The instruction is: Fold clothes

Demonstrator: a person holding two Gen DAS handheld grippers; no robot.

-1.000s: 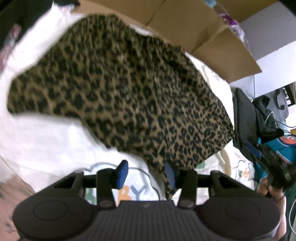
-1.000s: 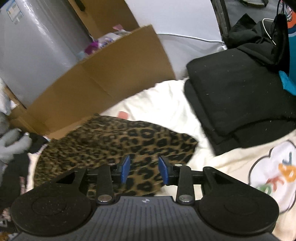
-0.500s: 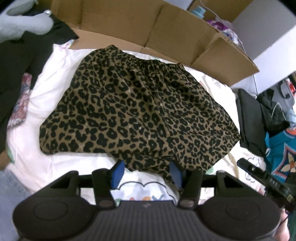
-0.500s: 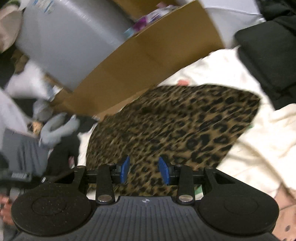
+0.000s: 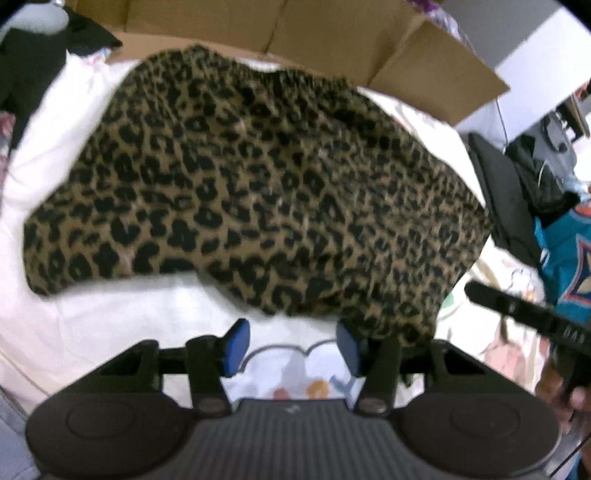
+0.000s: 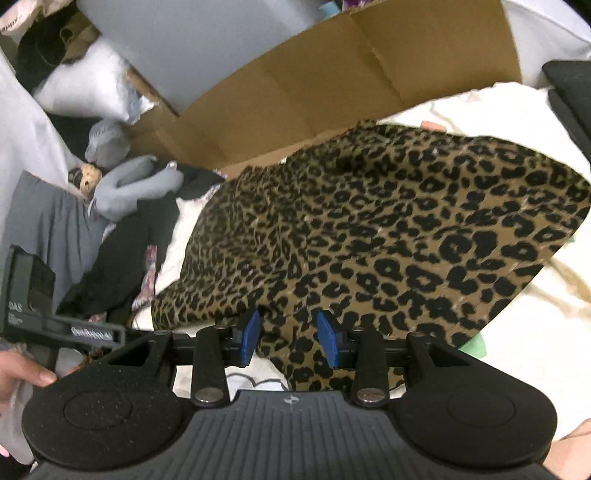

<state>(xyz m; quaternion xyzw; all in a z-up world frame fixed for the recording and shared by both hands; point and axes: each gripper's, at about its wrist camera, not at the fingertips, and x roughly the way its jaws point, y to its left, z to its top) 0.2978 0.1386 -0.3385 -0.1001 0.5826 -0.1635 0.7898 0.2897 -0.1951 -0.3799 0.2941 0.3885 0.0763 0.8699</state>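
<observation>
A leopard-print garment (image 5: 266,184) lies spread on the white bed sheet (image 5: 110,325), its gathered waistband toward the cardboard. My left gripper (image 5: 291,343) hovers at its near hem. Its jaws are closing with only the printed sheet showing between them, and the hem brushes past the right blue pad (image 5: 347,347). In the right wrist view the same garment (image 6: 406,229) fills the middle. My right gripper (image 6: 289,339) stands open just above its near edge, with leopard cloth showing below the gap and no pad pressing on it.
Flattened cardboard (image 5: 332,33) stands behind the bed. Folded black clothes (image 5: 502,192) and a teal jersey (image 5: 569,251) lie to the right. Dark clothes and a grey plush toy (image 6: 125,188) are heaped on the left. A hand (image 6: 18,373) holds the other gripper.
The garment, bunched up close to the left camera a second ago, now lies flat on the sheet. The right gripper has swung left, from the black clothes to over the leopard cloth.
</observation>
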